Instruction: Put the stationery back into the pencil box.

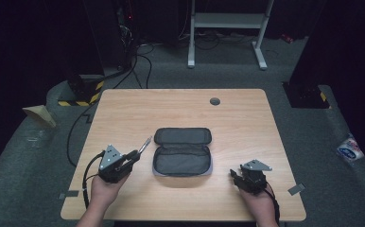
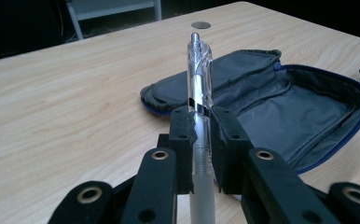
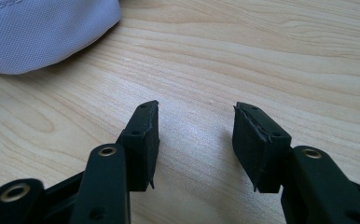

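Your left tongs (image 2: pixel 199 128) sit nearest the lens in the left gripper view, clamped tight on a clear pen (image 2: pixel 200 74). The barrel runs up between the two black jaws and its clip end sticks out past them, pointing toward the pouch (image 2: pixel 280 109). The frosted lower barrel drops below the jaws, out of frame.

The pouch, dark grey with a blue zip edge, lies unzipped and flat at the middle of the desk (image 1: pixel 124 113), lid flap folded back on its far side. Mesh lining shows inside; contents cannot be told.

From the high view, your left tongs (image 1: pixel 134 154) are just beside the pouch (image 1: pixel 182 151), on its left edge, with the pen (image 1: pixel 145 144) angled up toward the flap's near-left corner. It is hard to tell whether the pen tip touches the pouch. Your left hand (image 1: pixel 102 187) grips from below.

Your right tongs (image 1: pixel 233 176) rest near the pouch's right front corner, apart from it, jaws wide and holding nothing. In the right gripper view the right tongs (image 3: pixel 194 140) are spread over bare wood, with the pouch's pale grey outer fabric (image 3: pixel 43 32) beyond them at upper left. Your right hand (image 1: pixel 261 201) holds them from below.

A small round grey grommet (image 1: pixel 214 101) sits beyond the pouch, near the desk's far edge.
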### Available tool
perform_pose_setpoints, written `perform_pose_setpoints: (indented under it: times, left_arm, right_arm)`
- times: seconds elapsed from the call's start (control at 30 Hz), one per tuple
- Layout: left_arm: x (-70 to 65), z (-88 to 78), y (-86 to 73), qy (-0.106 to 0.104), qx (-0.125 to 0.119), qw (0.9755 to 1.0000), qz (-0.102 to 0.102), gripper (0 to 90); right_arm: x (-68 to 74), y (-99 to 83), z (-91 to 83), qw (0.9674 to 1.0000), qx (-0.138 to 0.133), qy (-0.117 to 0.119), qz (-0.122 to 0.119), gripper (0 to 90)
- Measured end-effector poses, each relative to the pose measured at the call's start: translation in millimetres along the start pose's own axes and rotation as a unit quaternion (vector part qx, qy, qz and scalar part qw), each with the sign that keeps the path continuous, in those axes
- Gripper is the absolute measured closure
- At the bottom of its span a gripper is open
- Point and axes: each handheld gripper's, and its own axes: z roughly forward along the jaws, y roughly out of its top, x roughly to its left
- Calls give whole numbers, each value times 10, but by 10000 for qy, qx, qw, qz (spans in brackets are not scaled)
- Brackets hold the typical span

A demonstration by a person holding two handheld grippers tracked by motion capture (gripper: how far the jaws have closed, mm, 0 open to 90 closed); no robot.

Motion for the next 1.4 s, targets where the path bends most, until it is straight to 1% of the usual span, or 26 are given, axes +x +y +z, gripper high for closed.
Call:
perform_pose_setpoints:
  times: [0.13,0.27,0.43,0.53,0.7,0.8,0.87,1.13,1.4]
  left_arm:
    - [-25,28,58,-59,-11,10000,25,791]
    - [-77,90,102,-111,14,9999,116,791]
    - [-133,151,160,-154,10,9997,176,791]
    - [-165,184,204,-175,17,9995,265,790]
    - [-196,240,274,-290,-18,9992,260,790]
    - [-214,289,310,-337,37,9989,320,790]
    - [-220,326,331,-392,85,9987,323,790]
    - [-253,472,400,-598,127,9973,411,790]
    - [-311,580,488,-688,157,9959,574,791]
  right_arm:
    - [-1,0,1,10000,-1,-3,3,502]
    - [-1,0,1,10000,-1,-4,6,500]
    - [0,0,1,10000,0,-6,6,501]
    - [0,0,1,10000,0,-6,6,500]
    - [-1,0,1,10000,-1,-5,6,501]
    - [-1,0,1,10000,-1,-5,7,500]
    - [-1,0,1,10000,-1,-5,7,501]
    - [7,-5,-6,10000,0,-12,17,497]
    - [4,-7,-7,10000,1,-6,7,491]
